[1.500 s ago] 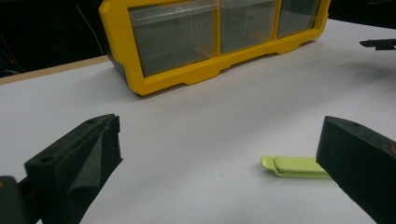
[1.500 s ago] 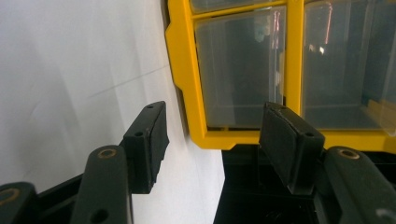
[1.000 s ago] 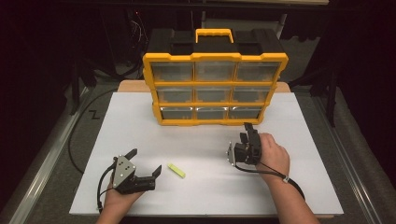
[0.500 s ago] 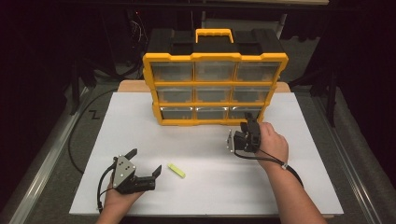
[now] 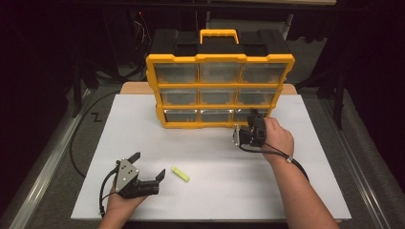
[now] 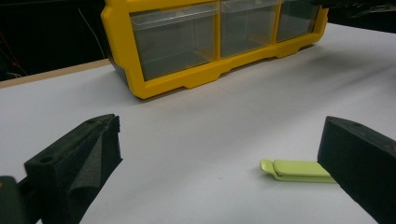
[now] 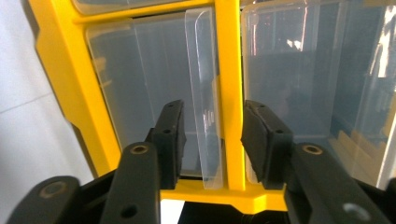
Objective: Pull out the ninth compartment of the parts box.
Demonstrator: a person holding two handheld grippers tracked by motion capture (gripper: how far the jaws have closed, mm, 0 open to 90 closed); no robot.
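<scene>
White tabletop (image 5: 305, 191) under dark surroundings, with a yellow-framed plastic organiser with clear drawers (image 5: 219, 90) standing upright at its far side.

Right gripper (image 5: 251, 125) is at the organiser's bottom row, by the rightmost drawer. In the right gripper view the view is rolled sideways; the two black jaws straddle a yellow frame divider (image 7: 229, 93) and the clear pull tab of a transparent drawer (image 7: 205, 93). Jaws have just been closing, with tab and divider between them; a gap remains on each side, so the pads do not yet press on anything.

Left gripper (image 5: 145, 169) rests low on the tabletop, jaws spread wide, holding nothing. Small lime-green flat plastic clip (image 5: 180, 174) lies on the tabletop just beyond the left gripper's fingertips; in the left gripper view the clip (image 6: 294, 169) sits beside the right-hand jaw, partly hidden behind it.
</scene>
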